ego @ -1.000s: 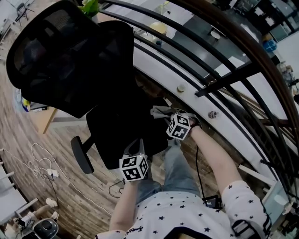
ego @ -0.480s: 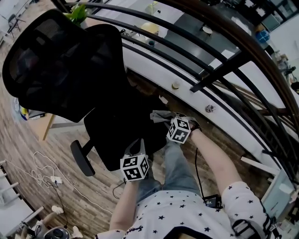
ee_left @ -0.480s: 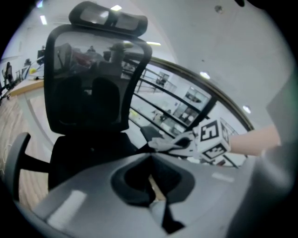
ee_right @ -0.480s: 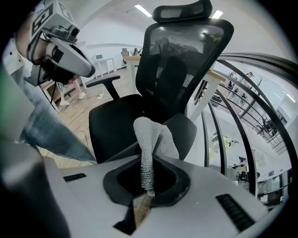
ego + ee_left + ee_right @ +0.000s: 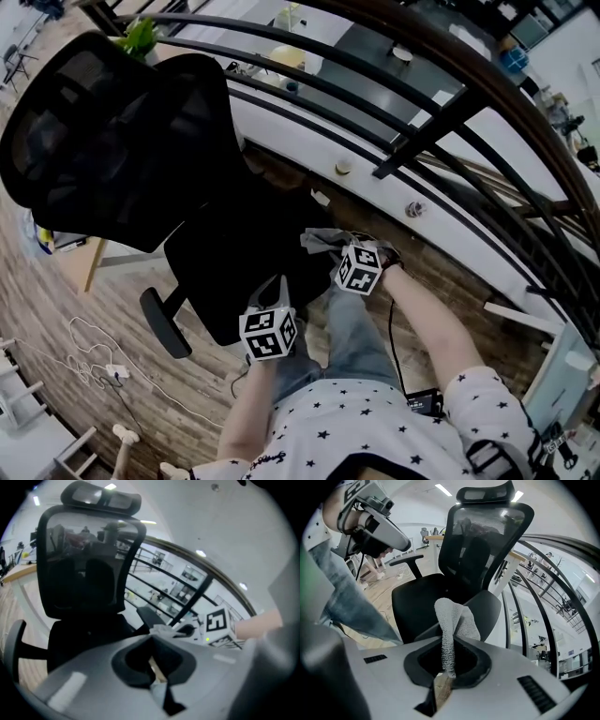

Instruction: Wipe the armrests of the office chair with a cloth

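**Cloth at the Rail-Side Armrest: Status**

**Surface and room.** A wood-plank floor (image 5: 47, 300) is seen beneath the office chair (image 5: 112, 141). A white cable (image 5: 89, 352) is laid loosely across the planks. The chair is placed close beside a curved black railing (image 5: 441, 103), past which a lower office level with desks is visible. The person's star-print shirt (image 5: 375, 422) fills the bottom of the head view.

**Tools.** The cloth (image 5: 454, 620) is clamped between the closed jaws of the right gripper (image 5: 446, 670); its free end stands up above the jaws. In the head view the cloth (image 5: 323, 239) is located at the front end of the rail-side armrest (image 5: 147, 615), just ahead of the right gripper (image 5: 336, 249). Whether cloth and pad are in contact cannot be determined. The jaws of the left gripper (image 5: 151, 639) are pressed together with nothing between them. This gripper (image 5: 272, 295) is held over the front edge of the seat (image 5: 234, 262), well apart from the other armrest (image 5: 164, 323).

**Change from the earlier frames.** The chair and railing are shifted toward the upper left of the head view. Both grippers and the cloth are found in nearly unchanged positions.
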The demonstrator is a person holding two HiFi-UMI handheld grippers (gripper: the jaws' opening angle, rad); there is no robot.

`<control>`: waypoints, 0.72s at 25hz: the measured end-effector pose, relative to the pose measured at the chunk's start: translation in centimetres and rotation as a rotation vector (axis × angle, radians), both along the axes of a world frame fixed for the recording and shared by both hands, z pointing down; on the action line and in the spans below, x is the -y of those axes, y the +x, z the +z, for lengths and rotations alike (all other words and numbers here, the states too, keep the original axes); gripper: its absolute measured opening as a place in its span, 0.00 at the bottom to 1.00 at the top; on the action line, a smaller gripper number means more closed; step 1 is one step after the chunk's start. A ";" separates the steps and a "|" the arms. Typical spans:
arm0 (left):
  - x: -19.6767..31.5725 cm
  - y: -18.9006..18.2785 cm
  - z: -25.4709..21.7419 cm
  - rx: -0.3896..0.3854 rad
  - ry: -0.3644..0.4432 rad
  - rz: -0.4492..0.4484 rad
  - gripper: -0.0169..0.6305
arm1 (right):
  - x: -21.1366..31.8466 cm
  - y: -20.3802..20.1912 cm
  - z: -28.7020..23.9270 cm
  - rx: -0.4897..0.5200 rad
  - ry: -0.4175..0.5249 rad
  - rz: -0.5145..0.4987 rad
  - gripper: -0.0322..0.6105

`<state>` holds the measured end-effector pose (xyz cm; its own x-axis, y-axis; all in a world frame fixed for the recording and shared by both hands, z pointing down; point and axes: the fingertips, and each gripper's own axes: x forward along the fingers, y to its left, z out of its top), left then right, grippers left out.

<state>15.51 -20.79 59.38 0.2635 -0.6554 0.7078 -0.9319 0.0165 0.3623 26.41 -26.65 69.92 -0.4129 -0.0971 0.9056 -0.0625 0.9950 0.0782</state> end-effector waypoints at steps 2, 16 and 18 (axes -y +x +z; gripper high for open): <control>0.0 0.3 -0.1 -0.002 0.002 0.014 0.04 | -0.6 0.3 0.0 -0.001 -0.003 0.005 0.09; -0.5 1.5 -0.3 -0.004 0.007 0.082 0.04 | -3.4 1.6 -0.1 -0.025 0.008 -0.002 0.09; -0.6 1.4 -0.4 -0.002 0.009 0.083 0.04 | -3.7 1.7 -0.1 -0.029 0.006 0.000 0.09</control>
